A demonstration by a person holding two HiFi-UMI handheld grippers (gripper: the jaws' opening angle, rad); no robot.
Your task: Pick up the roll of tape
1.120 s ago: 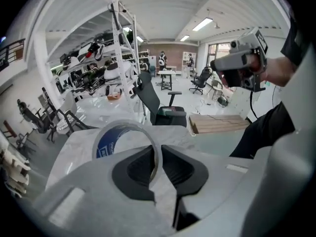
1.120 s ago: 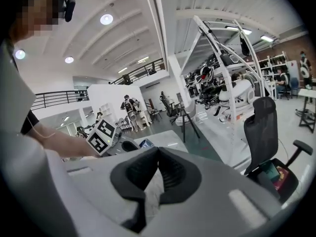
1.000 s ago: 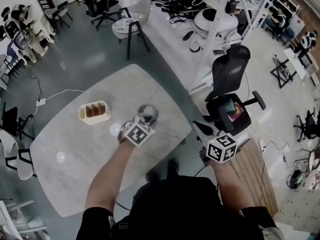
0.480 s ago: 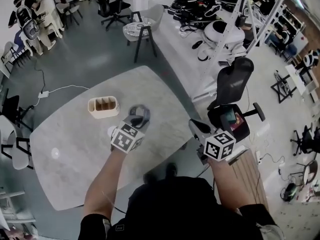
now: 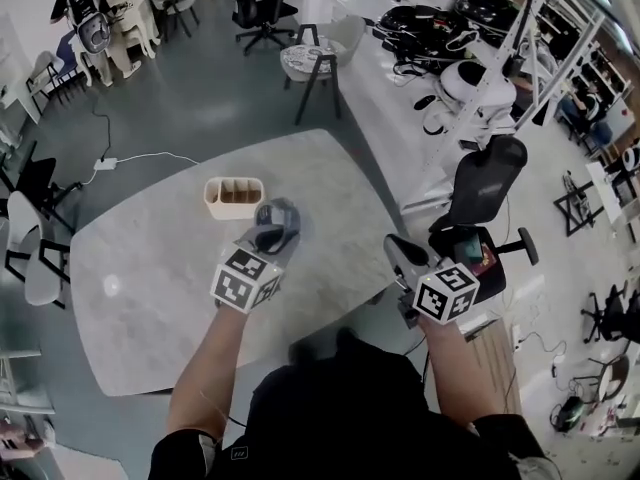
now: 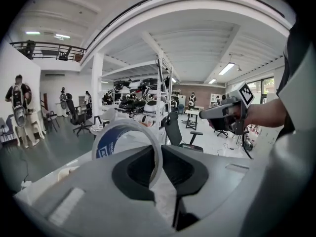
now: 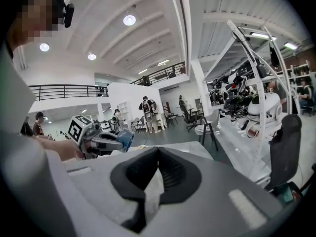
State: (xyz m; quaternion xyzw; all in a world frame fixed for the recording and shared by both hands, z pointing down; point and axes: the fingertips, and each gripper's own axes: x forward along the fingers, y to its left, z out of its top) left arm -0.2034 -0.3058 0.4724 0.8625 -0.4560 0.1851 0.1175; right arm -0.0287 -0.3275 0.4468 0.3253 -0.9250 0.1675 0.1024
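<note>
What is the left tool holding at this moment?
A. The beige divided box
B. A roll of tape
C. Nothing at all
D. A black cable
B: in the left gripper view, the left tool has its jaws closed on the wall of the roll of tape, whose ring stands up in front of them.
</note>
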